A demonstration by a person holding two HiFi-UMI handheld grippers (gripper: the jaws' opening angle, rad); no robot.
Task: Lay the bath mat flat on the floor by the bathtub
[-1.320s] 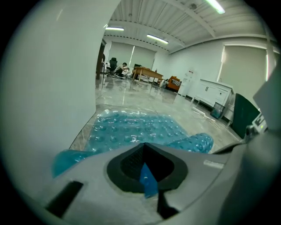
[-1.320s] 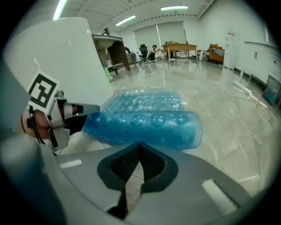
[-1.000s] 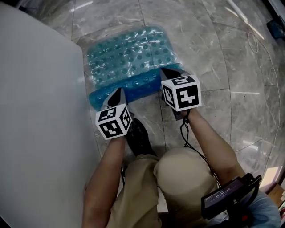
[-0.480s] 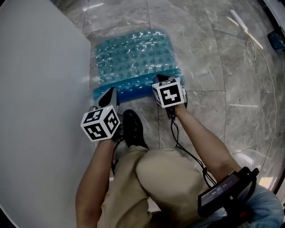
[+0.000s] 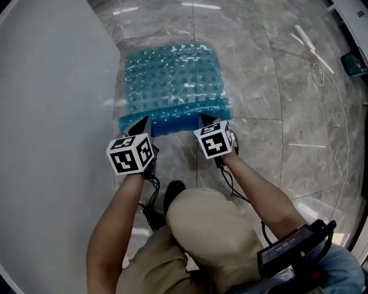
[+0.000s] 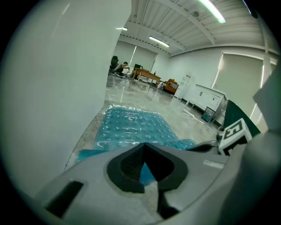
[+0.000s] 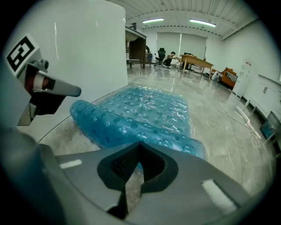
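Ceiling strip lights (image 6: 210,9) lit the room brightly. Their glare streaked the polished floor (image 5: 253,63) beyond the bath mat (image 5: 172,74) and glinted on its bubbles. Both gripper views bulged fisheye-round with black corners, and their nearest foreground was soft.

I see the bath mat (image 5: 172,80) on the floor (image 5: 259,74), just right of the bathtub (image 5: 52,115). My left gripper (image 5: 144,122) meets its near left corner and my right gripper (image 5: 206,118) its near right corner. A cable (image 5: 340,120) lies well off to the right.
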